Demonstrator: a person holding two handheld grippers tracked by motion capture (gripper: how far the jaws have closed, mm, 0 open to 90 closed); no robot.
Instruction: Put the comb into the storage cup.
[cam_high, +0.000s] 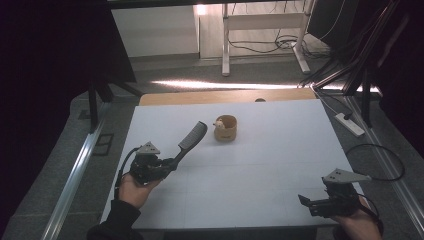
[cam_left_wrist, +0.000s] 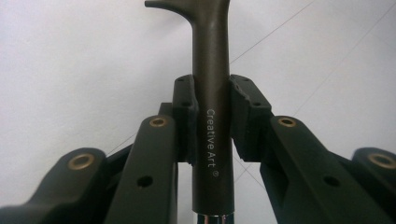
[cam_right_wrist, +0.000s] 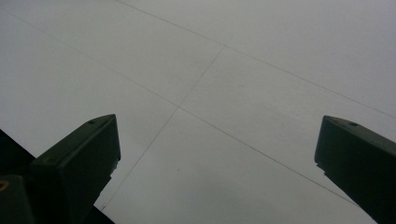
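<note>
A dark comb (cam_high: 191, 138) with a long handle sticks up and to the right from my left gripper (cam_high: 170, 163), which is shut on the handle at the table's left. In the left gripper view the handle (cam_left_wrist: 212, 107), printed "Creative Art", runs straight up between the two pads that press on its sides. A small tan round holder (cam_high: 226, 128) with a pale little figure at its rim stands on the white table (cam_high: 280, 150) just right of the comb's head. My right gripper (cam_high: 306, 202) rests low at the front right, jaws wide apart over bare table.
A wooden strip (cam_high: 225, 96) borders the table's far edge. Metal rails run along both sides of the table. A power strip (cam_high: 350, 123) and cables lie on the floor to the right. Desk legs (cam_high: 225, 45) stand beyond.
</note>
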